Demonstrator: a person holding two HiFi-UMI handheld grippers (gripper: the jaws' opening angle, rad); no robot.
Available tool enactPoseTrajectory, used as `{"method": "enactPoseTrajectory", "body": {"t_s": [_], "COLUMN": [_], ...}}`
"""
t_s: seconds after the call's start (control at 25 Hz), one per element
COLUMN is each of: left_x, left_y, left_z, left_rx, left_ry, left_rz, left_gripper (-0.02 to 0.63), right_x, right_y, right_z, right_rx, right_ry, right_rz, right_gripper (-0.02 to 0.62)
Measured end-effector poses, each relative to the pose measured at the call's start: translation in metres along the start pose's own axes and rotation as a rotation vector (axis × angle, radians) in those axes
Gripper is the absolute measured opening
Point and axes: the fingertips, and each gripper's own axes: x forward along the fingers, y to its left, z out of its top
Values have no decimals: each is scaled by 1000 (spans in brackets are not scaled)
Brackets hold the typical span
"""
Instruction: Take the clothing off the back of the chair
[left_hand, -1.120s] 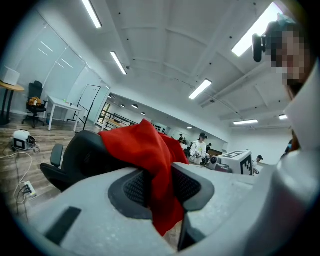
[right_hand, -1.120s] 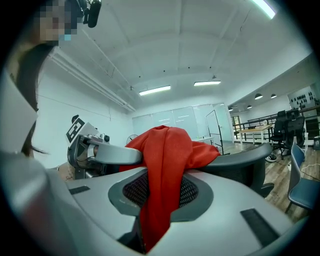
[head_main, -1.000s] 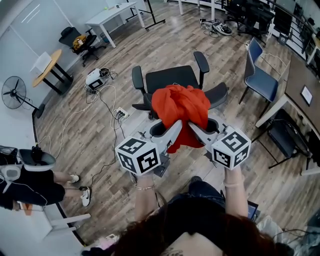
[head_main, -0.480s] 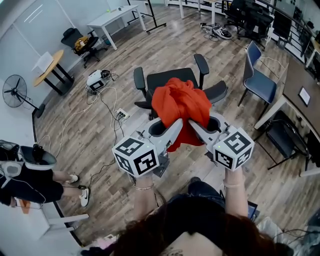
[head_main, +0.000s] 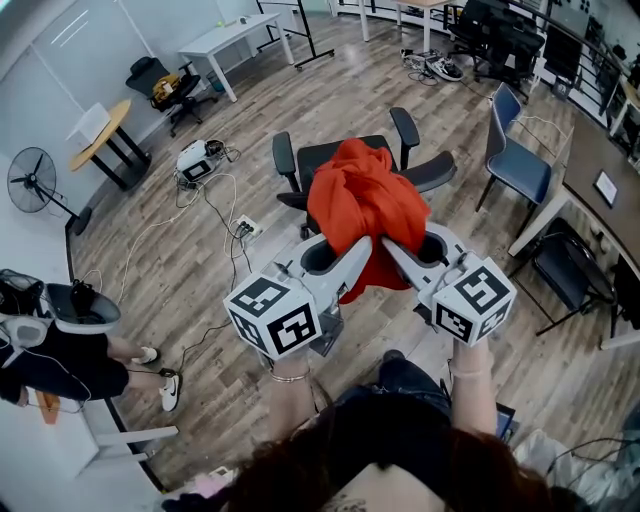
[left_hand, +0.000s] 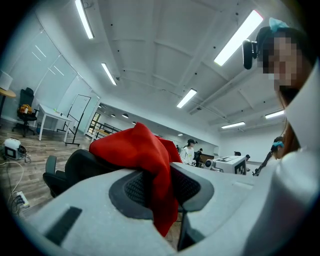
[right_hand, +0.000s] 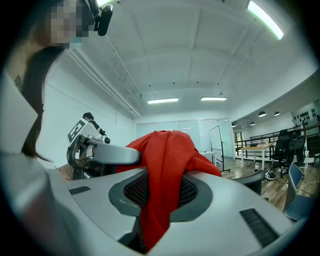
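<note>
A bunched red garment (head_main: 366, 212) hangs in the air between my two grippers, above and in front of the black office chair (head_main: 340, 160). My left gripper (head_main: 352, 252) is shut on the garment's left edge, and the red cloth (left_hand: 159, 172) droops between its pads. My right gripper (head_main: 392, 250) is shut on the right edge, the cloth (right_hand: 162, 180) pinched between its jaws and trailing down. The chair's backrest (head_main: 437, 173) shows just right of the garment, and the cloth hides part of the seat.
A blue chair (head_main: 520, 160) and a desk (head_main: 600, 170) stand at the right. Cables and a power strip (head_main: 243, 229) lie on the wood floor left of the chair. A fan (head_main: 28, 182), a round table (head_main: 95, 135) and a seated person (head_main: 60, 350) are at the left.
Both grippers have risen and moved forward together, carrying the red garment higher over the chair. The grips have not changed.
</note>
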Motion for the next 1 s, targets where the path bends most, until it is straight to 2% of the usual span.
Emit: {"method": "enactPoseTrajectory", "body": {"t_s": [0.44, 1.0], "left_x": [-44, -93], "left_y": [-25, -42], "left_z": [6, -8], "left_rx": [35, 53], "left_ry": [2, 17], "left_rz": [-30, -34], "left_gripper": [103, 104], "right_x": [-10, -18], "right_y": [48, 99], "right_z": [12, 2], "right_rx": [-2, 13], "right_ry": [-19, -28], "right_rz": [-24, -27], "right_gripper": [84, 84]}}
